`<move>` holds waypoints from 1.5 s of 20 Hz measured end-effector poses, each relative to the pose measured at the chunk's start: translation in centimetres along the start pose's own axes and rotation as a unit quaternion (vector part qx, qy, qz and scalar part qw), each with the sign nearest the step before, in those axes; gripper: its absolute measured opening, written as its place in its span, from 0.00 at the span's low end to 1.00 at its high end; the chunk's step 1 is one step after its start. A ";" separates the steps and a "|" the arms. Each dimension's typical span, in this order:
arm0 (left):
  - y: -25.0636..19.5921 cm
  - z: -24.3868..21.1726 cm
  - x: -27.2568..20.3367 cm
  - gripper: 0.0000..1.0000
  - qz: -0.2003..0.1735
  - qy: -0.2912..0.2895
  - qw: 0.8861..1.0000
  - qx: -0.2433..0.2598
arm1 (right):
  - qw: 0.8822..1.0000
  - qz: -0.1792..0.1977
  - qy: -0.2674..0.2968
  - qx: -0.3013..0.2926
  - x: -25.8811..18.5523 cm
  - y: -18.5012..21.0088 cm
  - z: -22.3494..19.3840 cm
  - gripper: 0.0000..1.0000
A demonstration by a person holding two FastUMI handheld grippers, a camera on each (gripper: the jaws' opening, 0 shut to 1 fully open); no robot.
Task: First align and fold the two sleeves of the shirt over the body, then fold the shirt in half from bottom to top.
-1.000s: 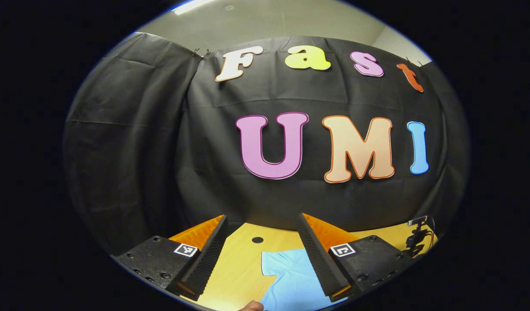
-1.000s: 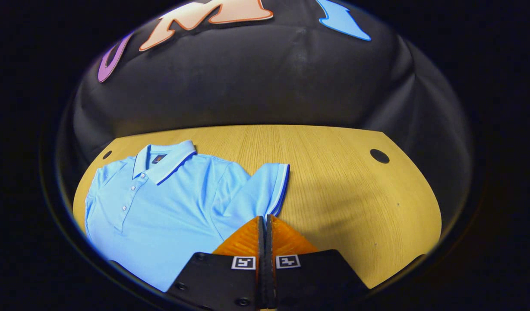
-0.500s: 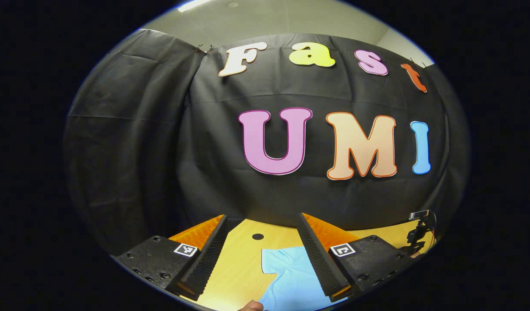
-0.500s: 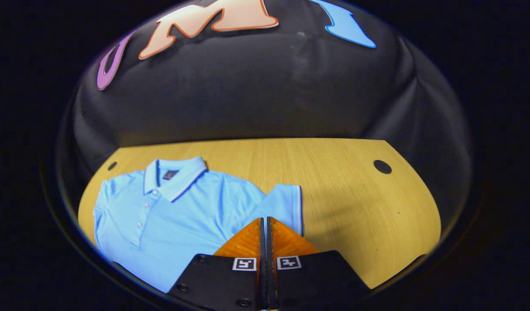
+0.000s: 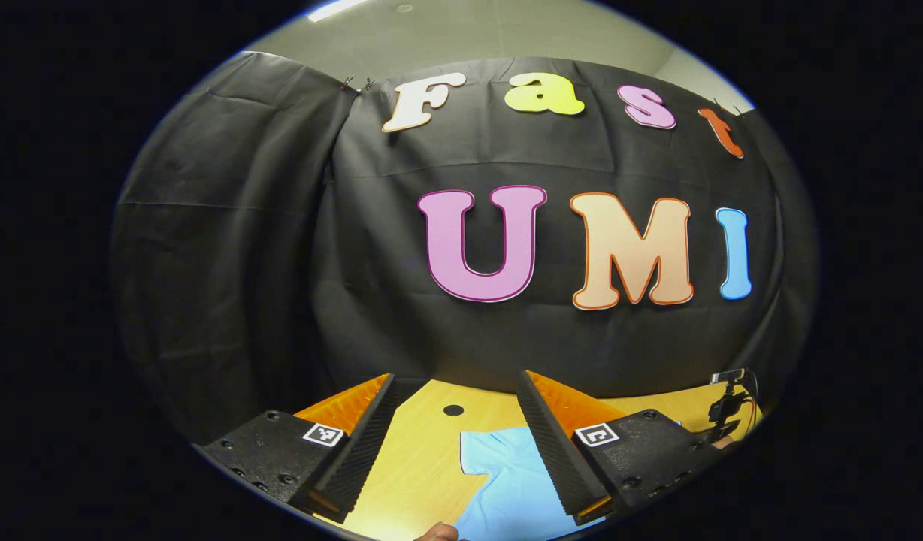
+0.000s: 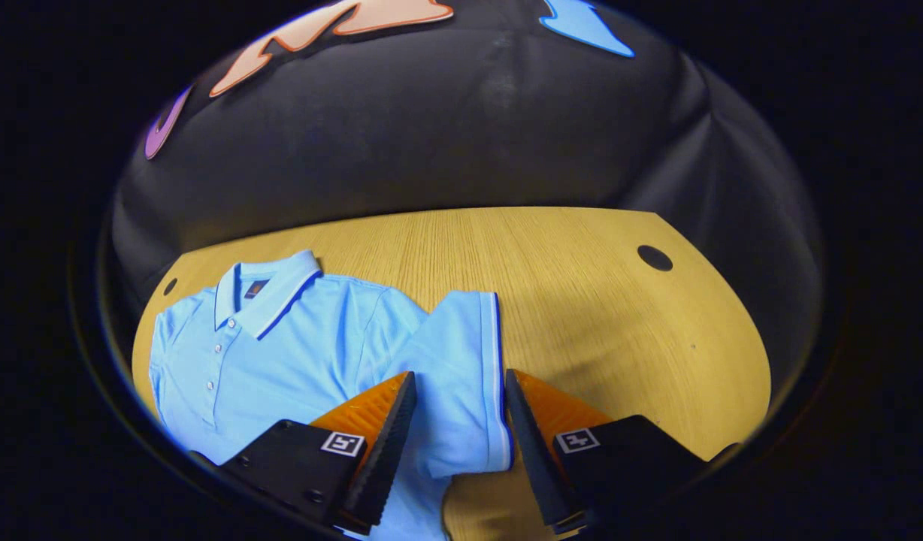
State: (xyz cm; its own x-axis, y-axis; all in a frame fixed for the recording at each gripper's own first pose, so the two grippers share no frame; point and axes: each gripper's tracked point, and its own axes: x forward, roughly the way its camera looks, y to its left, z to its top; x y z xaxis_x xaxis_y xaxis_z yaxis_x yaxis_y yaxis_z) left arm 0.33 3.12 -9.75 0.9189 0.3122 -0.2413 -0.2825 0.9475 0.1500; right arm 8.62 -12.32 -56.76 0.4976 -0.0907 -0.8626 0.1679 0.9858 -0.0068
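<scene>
A light-blue polo shirt lies flat on the wooden table, collar toward the far wall and buttons facing up. Its sleeve, edged with a dark and white stripe, spreads out to the side. My right gripper is open, and that sleeve lies between its two fingers. My left gripper is open and held above the table, looking mostly at the wall. Between its fingers I see bare table and a part of the shirt.
The table has a round cable hole at the far right and another hole beside the shirt's far shoulder. A small dark device stands at the right of the left gripper view. A fingertip shows at that view's bottom edge.
My right gripper was shut and is now open, and it has come down with the sleeve between its fingers. The left gripper has barely moved.
</scene>
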 end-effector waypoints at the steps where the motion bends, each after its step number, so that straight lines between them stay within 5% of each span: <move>1: 0.0 -0.1 0.0 0.95 0.000 0.002 1.000 0.000 | 1.000 0.004 -0.004 0.001 0.0 0.1 0.2 0.77; 4: -0.1 -0.6 -0.2 0.95 0.002 0.010 1.000 0.000 | 1.000 0.009 -0.008 0.008 -0.1 1.0 0.1 0.17; 6: -0.1 -0.6 -0.3 0.94 0.001 0.012 1.000 0.001 | 1.000 0.024 -0.007 0.012 -0.1 1.6 0.2 0.03; 15: -0.4 -0.5 -0.3 0.94 -0.006 0.010 1.000 0.003 | 0.997 0.062 -0.028 0.030 -1.8 3.6 2.3 0.03; 21: -0.1 -0.7 -0.4 0.94 -0.005 0.012 1.000 -0.003 | 0.991 0.116 -0.058 0.015 -4.3 9.2 4.3 0.02; 30: 1.4 -1.3 -2.0 0.95 0.010 0.019 1.000 0.003 | 0.986 0.162 -0.019 -0.025 -4.8 16.7 0.6 0.03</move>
State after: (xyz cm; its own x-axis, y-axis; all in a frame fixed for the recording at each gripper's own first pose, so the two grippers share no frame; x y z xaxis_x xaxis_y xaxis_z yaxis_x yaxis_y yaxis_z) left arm -2.25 3.89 -10.31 0.9022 0.3328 -0.2742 -0.2981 0.9408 0.1611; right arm 9.60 4.46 -52.45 0.5497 0.2260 -0.8042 -0.0464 0.9695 0.2407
